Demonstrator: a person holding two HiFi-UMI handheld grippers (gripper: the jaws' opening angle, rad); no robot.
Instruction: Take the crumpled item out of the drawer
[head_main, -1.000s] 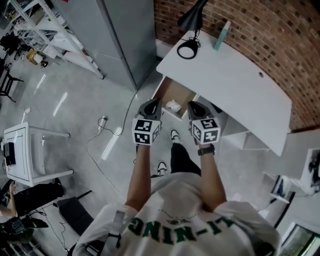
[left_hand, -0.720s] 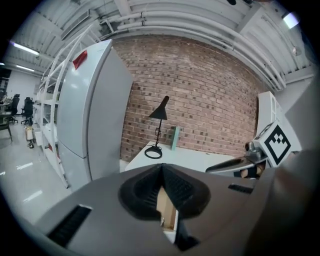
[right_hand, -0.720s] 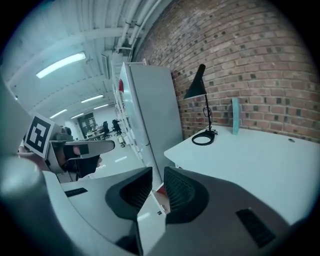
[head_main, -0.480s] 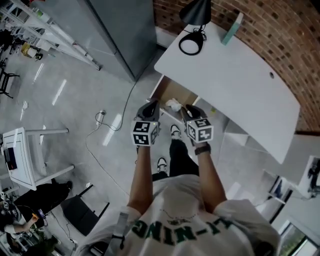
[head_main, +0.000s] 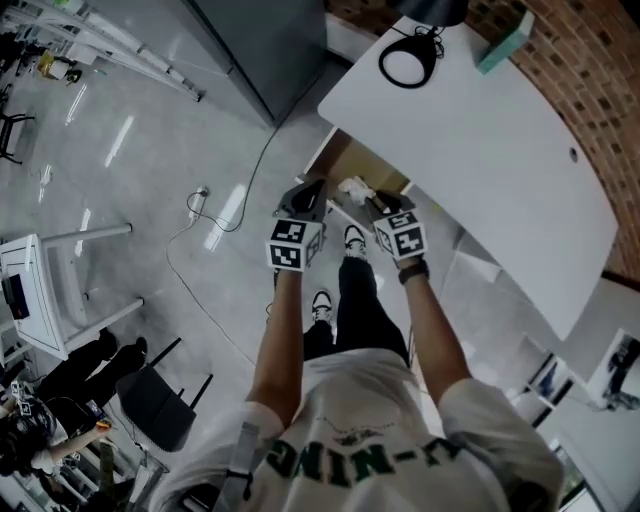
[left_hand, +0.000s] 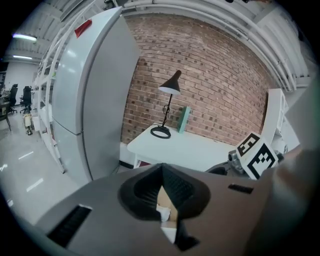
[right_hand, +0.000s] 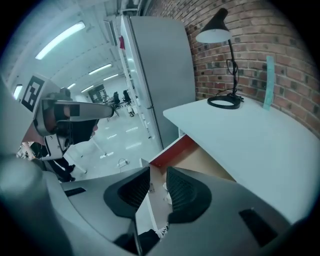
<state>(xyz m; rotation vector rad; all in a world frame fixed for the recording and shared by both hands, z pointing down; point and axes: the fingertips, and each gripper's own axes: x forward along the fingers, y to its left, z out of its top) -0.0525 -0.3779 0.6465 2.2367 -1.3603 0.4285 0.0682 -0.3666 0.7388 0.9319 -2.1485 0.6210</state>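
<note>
The wooden drawer (head_main: 368, 165) stands pulled out from under the white desk (head_main: 480, 150). A crumpled white item (head_main: 350, 187) lies in it near the front. My right gripper (head_main: 376, 205) hangs over the drawer's front edge just right of the item. Its jaws have just been opening and stand open with nothing between them. In the right gripper view the item (right_hand: 166, 196) shows through the gap of that gripper (right_hand: 157, 172). My left gripper (head_main: 307, 192) is just left of the item, its tips together and empty. The left gripper (left_hand: 162, 170) points at the item (left_hand: 164, 214).
A black desk lamp (head_main: 415, 55) and a teal box (head_main: 505, 45) stand on the desk's far end. A tall grey cabinet (head_main: 270, 40) is left of the desk. A cable (head_main: 200, 215) trails on the floor. My shoes (head_main: 350, 238) are below the drawer.
Both grippers have sunk and moved forward toward the open drawer. The right one now sits next to the crumpled item at the drawer's front.
</note>
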